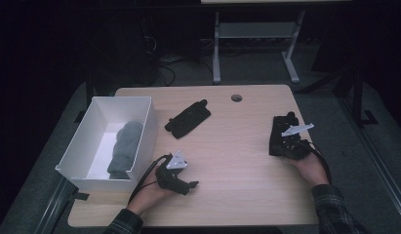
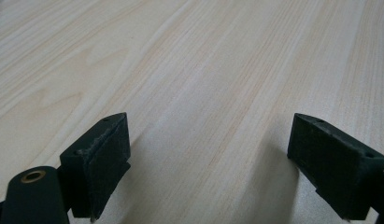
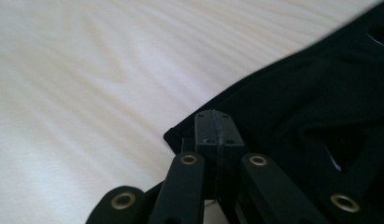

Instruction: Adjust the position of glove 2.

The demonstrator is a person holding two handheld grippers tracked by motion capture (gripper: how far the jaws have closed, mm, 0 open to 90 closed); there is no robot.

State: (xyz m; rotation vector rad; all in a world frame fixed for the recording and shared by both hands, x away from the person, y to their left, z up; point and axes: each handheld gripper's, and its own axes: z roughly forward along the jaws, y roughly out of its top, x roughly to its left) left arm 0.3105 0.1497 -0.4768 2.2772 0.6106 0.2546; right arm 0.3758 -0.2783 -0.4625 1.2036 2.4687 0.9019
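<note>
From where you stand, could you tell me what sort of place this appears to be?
Probably a lab or office workroom, dimly lit. A light wooden table with a cable hole stands on grey carpet, a second desk frame sits behind it, and loose cables lie on the floor nearby.

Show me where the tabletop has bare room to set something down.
Most free: the wood between the black glove mid-table and the black glove under the right gripper, and the front strip between both hands. Crowded: the left edge, with the white box holding a grey garment beside the left gripper.
</note>
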